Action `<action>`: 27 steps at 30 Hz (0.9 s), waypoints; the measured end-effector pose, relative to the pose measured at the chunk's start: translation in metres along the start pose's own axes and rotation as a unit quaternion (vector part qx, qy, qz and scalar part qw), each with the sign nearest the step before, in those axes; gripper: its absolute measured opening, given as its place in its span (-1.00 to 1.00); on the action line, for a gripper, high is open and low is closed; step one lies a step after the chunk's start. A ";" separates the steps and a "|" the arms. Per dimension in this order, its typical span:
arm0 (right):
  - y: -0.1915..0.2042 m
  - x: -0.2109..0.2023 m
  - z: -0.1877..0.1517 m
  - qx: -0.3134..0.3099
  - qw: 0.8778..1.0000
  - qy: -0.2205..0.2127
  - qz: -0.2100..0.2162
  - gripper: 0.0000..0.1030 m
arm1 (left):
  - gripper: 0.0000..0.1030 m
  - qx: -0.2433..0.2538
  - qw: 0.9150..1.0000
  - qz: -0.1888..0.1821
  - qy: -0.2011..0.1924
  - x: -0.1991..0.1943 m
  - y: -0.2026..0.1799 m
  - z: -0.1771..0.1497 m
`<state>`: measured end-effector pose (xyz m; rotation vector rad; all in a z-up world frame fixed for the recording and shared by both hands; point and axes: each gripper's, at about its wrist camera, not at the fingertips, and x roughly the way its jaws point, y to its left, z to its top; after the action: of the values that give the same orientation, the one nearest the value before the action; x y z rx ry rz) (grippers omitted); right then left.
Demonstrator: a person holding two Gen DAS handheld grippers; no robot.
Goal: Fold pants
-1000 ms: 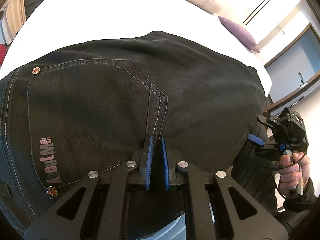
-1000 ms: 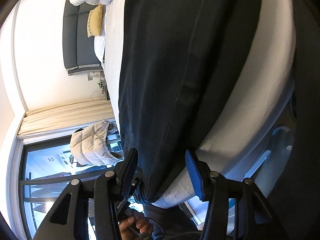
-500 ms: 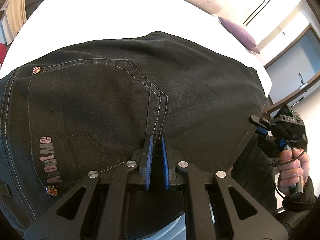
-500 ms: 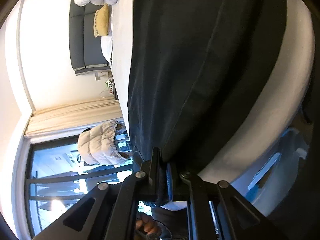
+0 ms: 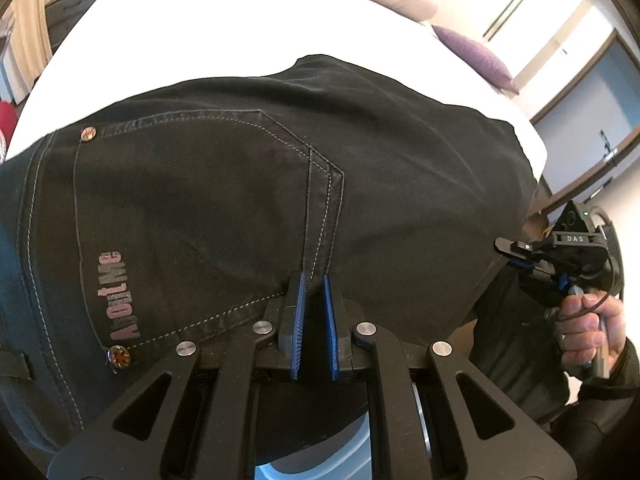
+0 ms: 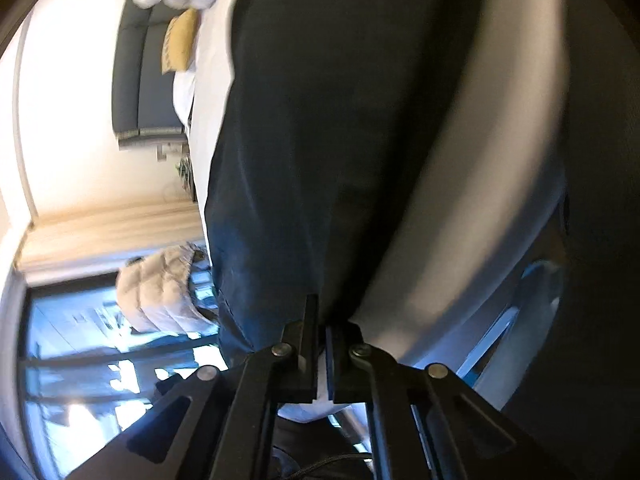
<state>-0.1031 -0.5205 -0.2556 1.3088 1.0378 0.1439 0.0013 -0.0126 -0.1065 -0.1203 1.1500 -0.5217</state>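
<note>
Pants (image 5: 248, 200), black, lie spread on the white bed (image 5: 224, 28). Left tool (image 5: 315, 286) is clamped on their near edge beside the back pocket. Right tool (image 6: 322, 316) has pinched together on the leg end at the bed's edge.

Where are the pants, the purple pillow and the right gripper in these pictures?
pants (image 5: 400, 184), left wrist view, on the seat panel.
purple pillow (image 5: 476, 54), left wrist view, on its middle.
right gripper (image 6: 322, 332), right wrist view, between its fingertips.
</note>
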 end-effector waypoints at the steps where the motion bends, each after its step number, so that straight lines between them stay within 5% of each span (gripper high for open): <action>1: 0.007 -0.001 0.001 -0.016 1.000 -0.002 -0.007 -0.94 | -0.82 -0.006 1.000 0.000 0.002 -0.001 0.001 0.002; 4: 0.013 -0.003 0.003 -0.027 1.000 -0.004 0.002 -0.86 | -0.82 0.012 1.000 0.020 -0.004 -0.013 -0.014 0.013; 9: 0.005 -0.009 0.012 -0.001 0.999 -0.022 0.023 -0.86 | -0.82 0.097 0.994 -0.039 -0.024 0.003 -0.064 0.076; 14: -0.005 -0.020 0.026 0.032 0.997 -0.057 0.037 -0.94 | -0.82 0.146 0.987 -0.047 0.042 0.081 -0.102 0.141; 16: -0.005 -0.025 0.029 0.031 0.997 -0.068 0.019 -0.96 | -0.82 0.169 0.983 0.000 0.070 0.106 -0.104 0.144; 20: -0.002 -0.028 0.025 0.026 0.997 -0.076 -0.011 -0.98 | -0.82 0.151 0.986 -0.015 0.068 0.113 -0.091 0.139; 27: 0.003 -0.038 0.030 0.018 0.995 -0.096 0.020 -0.83 | -0.82 0.167 0.985 0.008 0.045 0.097 -0.105 0.134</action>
<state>-0.1025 -0.5647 -0.2350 1.3480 0.8542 0.0276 0.1153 -0.1714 -0.0953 0.2043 1.1354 -0.7037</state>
